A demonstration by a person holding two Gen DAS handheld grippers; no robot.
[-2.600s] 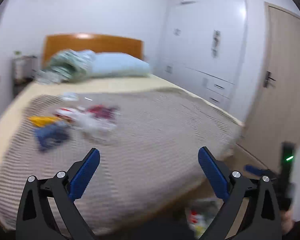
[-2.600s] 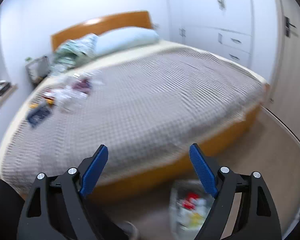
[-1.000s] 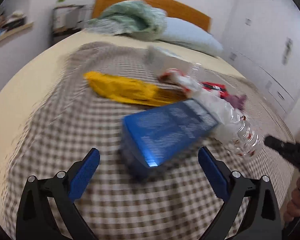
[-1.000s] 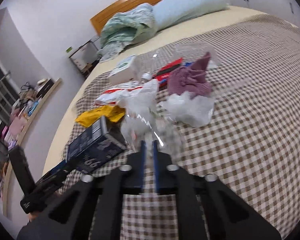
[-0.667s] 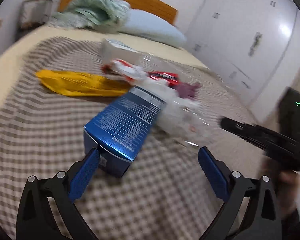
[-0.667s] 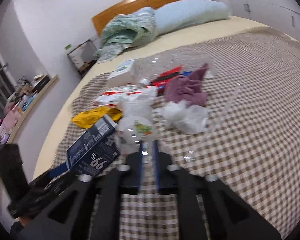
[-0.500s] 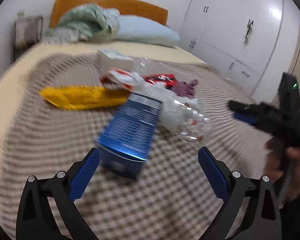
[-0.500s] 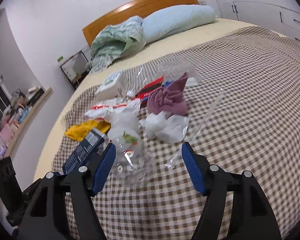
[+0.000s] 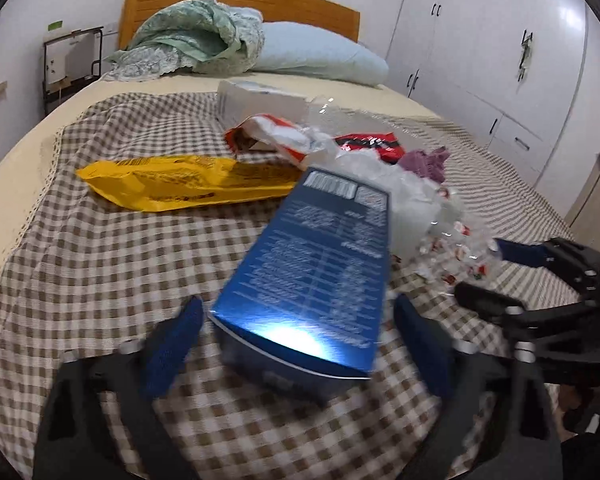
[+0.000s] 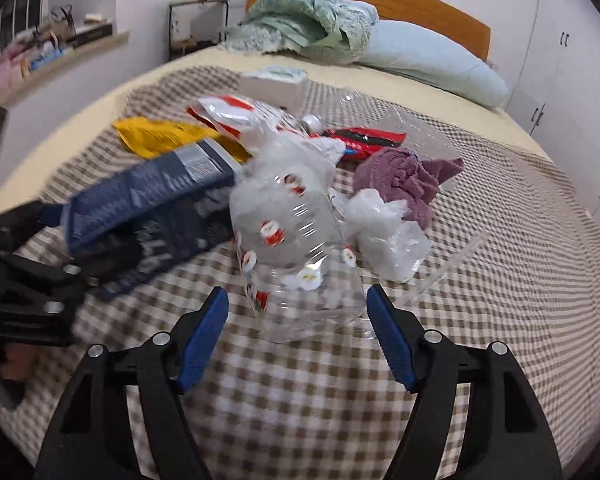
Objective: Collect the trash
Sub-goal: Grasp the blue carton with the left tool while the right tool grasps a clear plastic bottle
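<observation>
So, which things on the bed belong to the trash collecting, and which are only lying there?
Trash to collect:
- blue carton
- clear plastic bottle
- yellow packet
- red and white wrapper
- red packet
- crumpled clear plastic

Probably just lying about:
- pillow
- green blanket
- checked bedspread
- purple cloth, unclear which

Left claw (image 9: 296, 344): matte black angular frame, blurred in its own camera. Two blue pads (image 9: 172, 344) on the inner faces; small silver pivot screws show faintly on the arms.

Right claw (image 10: 296, 332): same build, sharply seen. Black triangular cut-out arms, ribbed blue pads (image 10: 392, 344), four round silver screws at the linkages. No cables or markings discernible on either unit.
</observation>
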